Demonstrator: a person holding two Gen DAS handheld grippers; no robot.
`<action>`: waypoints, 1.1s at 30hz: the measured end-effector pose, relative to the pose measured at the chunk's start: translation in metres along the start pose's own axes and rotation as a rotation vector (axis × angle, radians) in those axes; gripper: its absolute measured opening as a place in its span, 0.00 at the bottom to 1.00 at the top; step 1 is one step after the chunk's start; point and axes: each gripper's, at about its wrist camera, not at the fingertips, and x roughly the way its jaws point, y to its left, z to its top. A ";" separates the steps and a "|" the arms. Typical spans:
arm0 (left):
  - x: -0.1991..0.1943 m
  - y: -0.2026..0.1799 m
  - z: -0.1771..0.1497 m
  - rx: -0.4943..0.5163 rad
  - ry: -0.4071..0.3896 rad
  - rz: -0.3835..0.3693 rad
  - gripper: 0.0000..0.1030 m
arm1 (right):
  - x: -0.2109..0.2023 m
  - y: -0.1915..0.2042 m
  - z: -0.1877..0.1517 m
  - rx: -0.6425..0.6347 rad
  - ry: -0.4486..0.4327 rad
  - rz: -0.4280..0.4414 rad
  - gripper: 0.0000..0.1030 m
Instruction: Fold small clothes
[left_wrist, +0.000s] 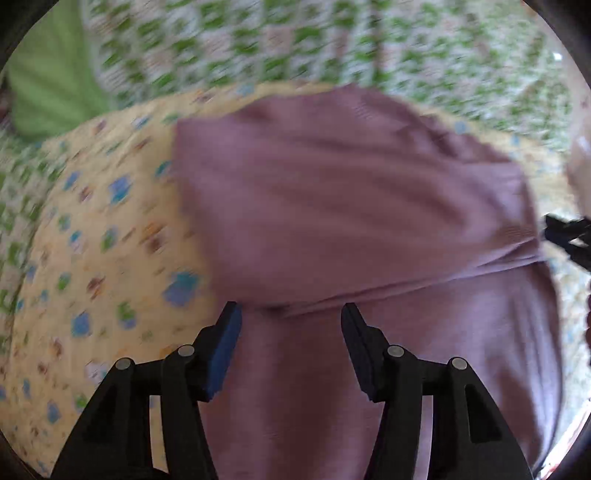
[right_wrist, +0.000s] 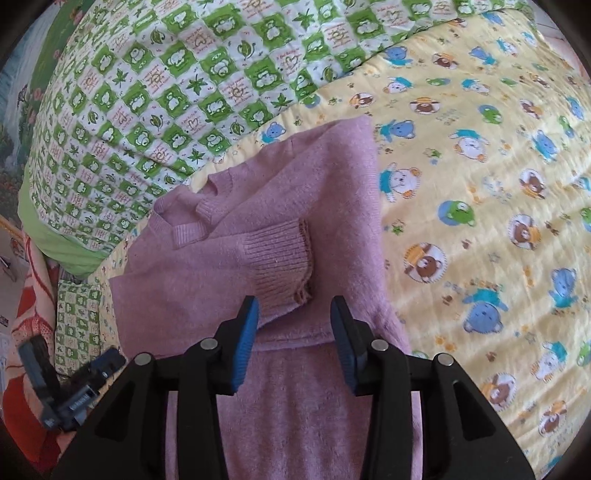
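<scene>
Pink knit sweater (right_wrist: 236, 229) lies partly folded on the yellow bear-print sheet (right_wrist: 480, 192), just beside the green checked quilt (right_wrist: 147, 92). Long axis runs from the right gripper (right_wrist: 293, 314) away toward the quilt — neckline (right_wrist: 192, 218) at the quilt end, hem end under the gripper. Ribbed cuff (right_wrist: 284, 258) is folded across the body. Right gripper's jaws spread, cuff edge just ahead of the tips, nothing pinched. Left gripper (left_wrist: 291, 321) also spread above the sweater — its view is blurred.

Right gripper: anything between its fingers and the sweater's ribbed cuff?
Nothing. In the right wrist view the open right gripper hangs just short of the pink knit sweater's ribbed cuff; only sweater lies beneath.
</scene>
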 end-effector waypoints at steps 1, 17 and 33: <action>0.008 0.009 -0.003 -0.012 0.011 0.024 0.55 | 0.008 0.003 0.003 -0.015 0.009 -0.001 0.41; 0.045 0.067 0.022 -0.317 -0.035 0.121 0.57 | -0.084 0.078 0.059 -0.159 -0.249 0.199 0.07; 0.041 0.090 0.006 -0.466 -0.007 0.077 0.57 | -0.005 -0.032 -0.002 -0.120 -0.010 -0.087 0.07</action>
